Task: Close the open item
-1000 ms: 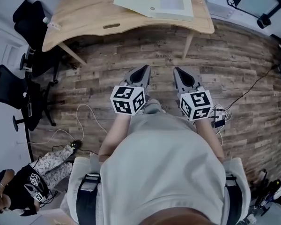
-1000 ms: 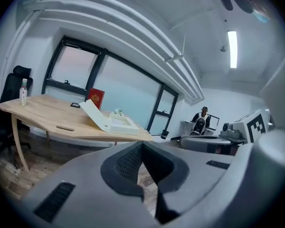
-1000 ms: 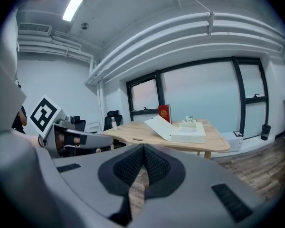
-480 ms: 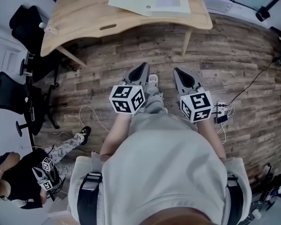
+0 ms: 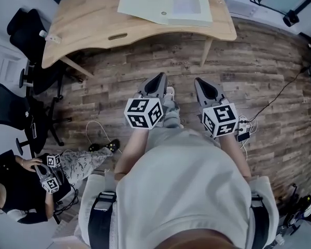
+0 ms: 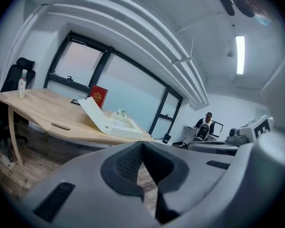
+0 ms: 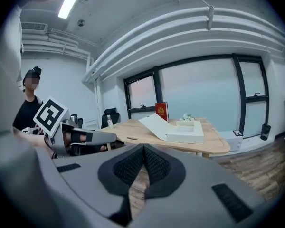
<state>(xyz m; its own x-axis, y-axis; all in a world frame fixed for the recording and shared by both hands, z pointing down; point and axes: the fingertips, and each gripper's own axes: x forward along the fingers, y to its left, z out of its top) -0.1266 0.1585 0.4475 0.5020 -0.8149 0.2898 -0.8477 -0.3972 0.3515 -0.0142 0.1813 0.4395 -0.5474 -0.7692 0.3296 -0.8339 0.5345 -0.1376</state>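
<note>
A brown wooden plank floor (image 5: 269,77) lies under a light wooden table (image 5: 93,19). On the table sits a flat cream box (image 5: 166,7), lid up, well apart from both grippers. The left gripper (image 5: 156,82) and right gripper (image 5: 203,83) are clenched tight, holding nothing.

The open box (image 5: 166,7) is cream-white, and the tabletop (image 5: 88,27) is pale wood grain. The floor (image 5: 264,61) is mottled brown planks. The left hand-held gripper (image 5: 158,77) and right hand-held gripper (image 5: 199,81) are grey, their cubes patterned with black-and-white squares. The book (image 6: 98,97) is red.
</note>
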